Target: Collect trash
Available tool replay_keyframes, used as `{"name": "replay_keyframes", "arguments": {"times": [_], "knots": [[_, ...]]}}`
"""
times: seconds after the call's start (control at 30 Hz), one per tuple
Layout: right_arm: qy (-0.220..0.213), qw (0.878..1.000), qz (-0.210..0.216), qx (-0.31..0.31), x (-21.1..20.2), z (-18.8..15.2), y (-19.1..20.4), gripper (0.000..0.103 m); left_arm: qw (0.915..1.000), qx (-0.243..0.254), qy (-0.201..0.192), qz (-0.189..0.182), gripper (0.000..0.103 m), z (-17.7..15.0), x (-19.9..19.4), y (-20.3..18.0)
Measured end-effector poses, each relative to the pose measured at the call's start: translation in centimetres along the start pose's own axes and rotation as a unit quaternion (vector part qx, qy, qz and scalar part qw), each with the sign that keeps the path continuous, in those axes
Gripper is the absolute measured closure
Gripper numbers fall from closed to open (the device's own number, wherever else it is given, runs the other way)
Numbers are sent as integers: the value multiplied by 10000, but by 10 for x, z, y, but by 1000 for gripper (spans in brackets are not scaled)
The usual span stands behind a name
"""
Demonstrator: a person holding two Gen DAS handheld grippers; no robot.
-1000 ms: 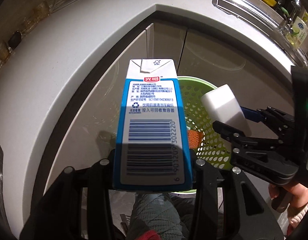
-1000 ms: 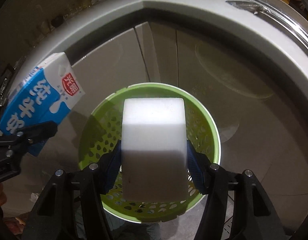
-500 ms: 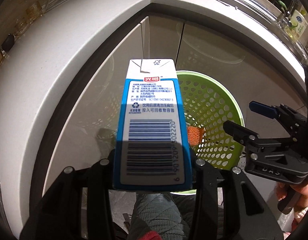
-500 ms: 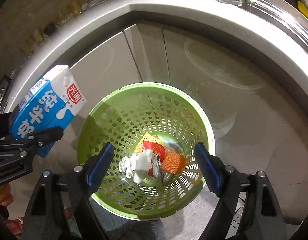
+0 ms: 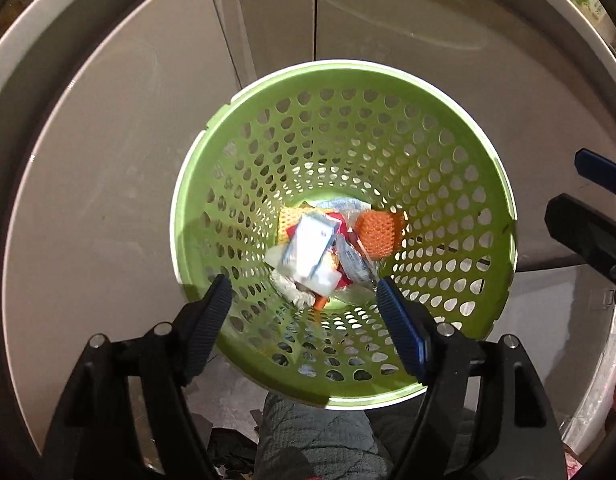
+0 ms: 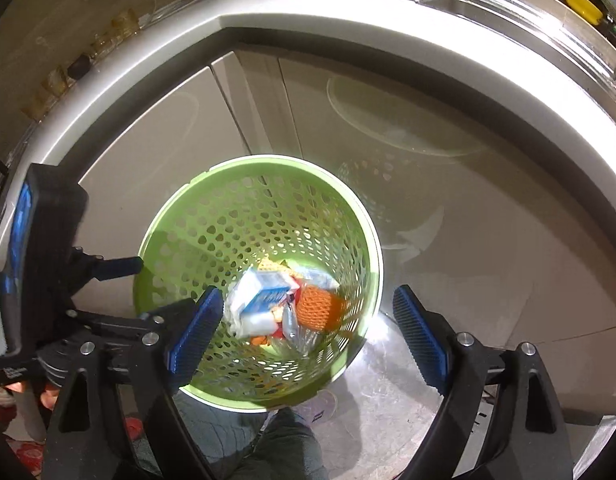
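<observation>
Left gripper point(image 5: 302, 304): nearest in its own view, hung over the near part of the bin; jaws wide apart, nothing held between them.
Right gripper point(image 6: 306, 320): hung over the bin's near right side; jaws wide apart, nothing held.
Person's knee point(image 5: 320, 436): seen in grey quilted fabric below the near rim, between the gripper arms.
Bin point(image 5: 504, 216): green perforated basket on the floor, upright, mouth facing up toward both cameras.
Carton point(image 5: 310, 250): blue and white milk carton found at the bottom of the bin, on top of the other trash, resting against a white block point(image 5: 326, 282) at its near end.
Carton axis: lying flat, not upright; long axis judged to run near-left to far-right in the left view; which end is the spout cannot be told.
Other trash: orange foam net point(image 5: 378, 234) just right of the carton; yellow net, red wrapper and clear film under and beside it.
Cabinet doors point(image 6: 348, 92): beyond the bin, closed.
Counter point(image 6: 348, 20): farthest, curved pale top; small items along the far left edge, too small to name.
Progress: judged far along, carton and white block are binned, both grippers free.
Left to do: no loose trash is shown outside the bin; anything remaining is out of view.
</observation>
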State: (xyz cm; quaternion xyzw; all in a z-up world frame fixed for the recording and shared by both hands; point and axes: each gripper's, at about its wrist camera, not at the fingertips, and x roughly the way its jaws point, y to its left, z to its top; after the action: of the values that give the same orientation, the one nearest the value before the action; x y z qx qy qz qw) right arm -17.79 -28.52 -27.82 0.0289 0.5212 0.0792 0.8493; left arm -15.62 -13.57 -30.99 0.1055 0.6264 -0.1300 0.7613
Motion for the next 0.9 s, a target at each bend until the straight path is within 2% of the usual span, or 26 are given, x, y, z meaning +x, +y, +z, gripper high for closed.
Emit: {"name": "replay_keyframes", "arguments": {"times": [0.2, 0.4, 0.47, 0.63, 0.77, 0.83, 0.9], "knots": [[83, 10000, -29, 10, 2, -4, -6, 17, 9999, -115, 124, -28, 31, -4, 4, 2], [80, 9999, 79, -30, 3, 4, -4, 17, 9995, -311, -41, 63, 31, 10, -14, 15], [32, 9999, 114, -100, 0, 8, 1, 17, 9989, -435, -125, 85, 26, 13, -26, 17], [-92, 9996, 90, -270, -20, 28, 14, 17, 9956, -611, -635, 310, 22, 26, -80, 28], [-313, 9991, 153, -237, -52, 51, 21, 17, 9889, -865, -1126, 448, 22, 35, -138, 42], [-514, 9981, 173, -278, -75, 64, 26, 17, 9826, -990, -1500, 468, 17, 41, -172, 48], [-707, 9966, 240, -340, -101, 79, 31, 16, 9724, -1166, -1923, 620, 12, 46, -209, 55]]}}
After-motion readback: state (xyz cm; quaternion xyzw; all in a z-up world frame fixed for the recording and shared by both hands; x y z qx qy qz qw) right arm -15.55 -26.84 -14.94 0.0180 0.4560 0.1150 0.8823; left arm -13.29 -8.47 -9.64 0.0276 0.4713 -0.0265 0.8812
